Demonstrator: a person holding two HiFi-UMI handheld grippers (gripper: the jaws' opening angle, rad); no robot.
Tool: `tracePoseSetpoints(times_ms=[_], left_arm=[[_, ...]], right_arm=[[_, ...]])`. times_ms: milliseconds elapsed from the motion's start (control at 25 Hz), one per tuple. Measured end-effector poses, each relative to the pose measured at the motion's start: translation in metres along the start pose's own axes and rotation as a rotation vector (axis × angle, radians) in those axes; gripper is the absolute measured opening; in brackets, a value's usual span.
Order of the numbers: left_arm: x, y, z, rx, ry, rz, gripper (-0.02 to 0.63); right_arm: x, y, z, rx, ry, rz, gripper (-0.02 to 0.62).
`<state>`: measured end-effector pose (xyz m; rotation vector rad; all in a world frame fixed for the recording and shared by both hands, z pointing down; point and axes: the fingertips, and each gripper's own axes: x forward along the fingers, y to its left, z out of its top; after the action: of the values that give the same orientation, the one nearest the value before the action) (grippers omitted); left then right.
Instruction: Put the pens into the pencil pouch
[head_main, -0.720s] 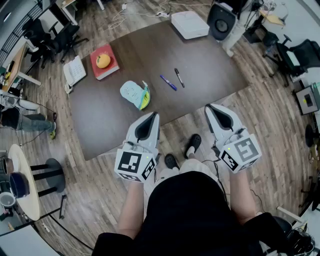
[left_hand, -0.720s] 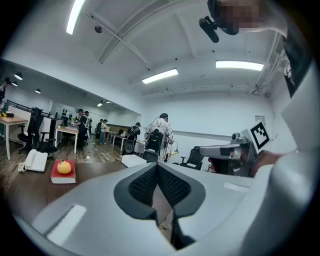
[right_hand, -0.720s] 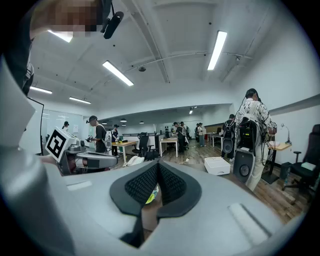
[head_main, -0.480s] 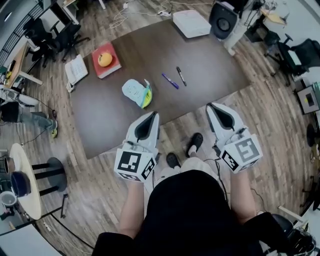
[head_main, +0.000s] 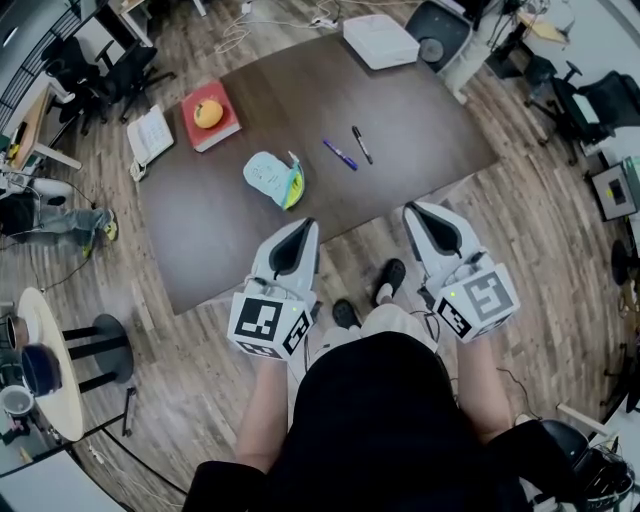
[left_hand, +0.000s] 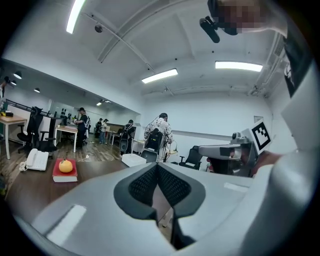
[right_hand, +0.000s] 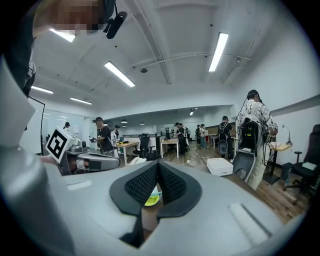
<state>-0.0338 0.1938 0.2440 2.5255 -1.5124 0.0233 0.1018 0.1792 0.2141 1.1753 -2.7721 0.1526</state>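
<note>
On your table (head_main: 400, 110): pencil pouch (head_main: 268, 180), purple pen (head_main: 338, 154), black pen (head_main: 361, 144) just beside it. Your left gripper (head_main: 303, 228) and right gripper (head_main: 413, 210): jaws closed on nothing.

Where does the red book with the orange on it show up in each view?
Head view: red book upper left, on the table.
Left gripper view: red book low at the left.
Right gripper view: not in it.
Shared landmark: white box at the table's far end.

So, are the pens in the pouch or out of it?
Out. The blue pen and the black pen lie on the table, apart from the pencil pouch.
</note>
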Motion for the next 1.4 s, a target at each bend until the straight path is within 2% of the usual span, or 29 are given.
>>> tracePoseSetpoints(times_ms=[320,560,680,960,1240,1400], left_arm=[[-0.002,0.0,-0.01,-0.01,0.016,0.003,-0.005],[0.0,0.003,-0.02,-0.012,0.04,0.031,-0.002],[0.003,0.009,-0.024,0.0,0.047,0.049,0.043],[0.017,0.028,-0.026,0.035,0.084,0.083,0.145],[0.04,0.052,-0.039,0.032,0.157,0.144,0.184],[0.049,0.069,-0.044,-0.007,0.165,0.192,0.184]], right_arm=[[0.001,0.007,-0.007,-0.008,0.019,0.015,0.009],[0.01,0.012,-0.017,-0.004,0.041,0.078,0.011],[0.021,0.012,-0.02,-0.007,0.05,0.108,0.015],[0.051,0.001,-0.022,0.006,0.071,0.152,0.166],[0.085,-0.024,-0.02,0.017,0.092,0.194,0.172],[0.107,-0.035,-0.017,0.012,0.088,0.238,0.172]])
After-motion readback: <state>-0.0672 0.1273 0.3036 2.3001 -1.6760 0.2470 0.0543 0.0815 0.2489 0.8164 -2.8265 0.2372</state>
